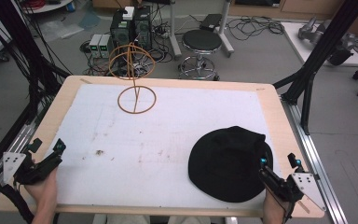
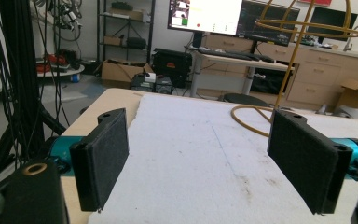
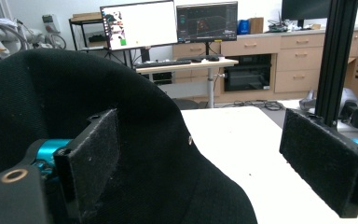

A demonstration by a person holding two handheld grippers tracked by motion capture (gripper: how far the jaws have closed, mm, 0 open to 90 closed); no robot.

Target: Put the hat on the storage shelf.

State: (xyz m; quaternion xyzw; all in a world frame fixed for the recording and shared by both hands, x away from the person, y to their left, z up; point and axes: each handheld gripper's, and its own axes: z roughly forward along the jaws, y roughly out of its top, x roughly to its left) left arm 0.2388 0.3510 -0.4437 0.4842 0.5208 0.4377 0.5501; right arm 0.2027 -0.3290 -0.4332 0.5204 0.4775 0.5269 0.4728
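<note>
A black brimmed hat (image 1: 228,161) lies on the white mat at the front right. My right gripper (image 1: 278,163) is open at the hat's right edge. In the right gripper view the hat (image 3: 88,112) bulks at the left, and its brim reaches in between the wide-apart jaws of the gripper (image 3: 200,163) without being pinched. An orange wire stand (image 1: 133,70) rises at the back left on a ring base (image 1: 136,99). My left gripper (image 1: 48,145) stands open at the front left corner; in its own view the gripper (image 2: 200,163) has nothing between the pads and the wire stand (image 2: 303,28) is ahead.
The wooden table (image 1: 270,100) carries a white mat (image 1: 168,135) with faint stains. Black frame posts (image 1: 317,60) rise at the right, and cables hang at the left. A stool (image 1: 201,42) and computer boxes stand on the floor beyond the far edge.
</note>
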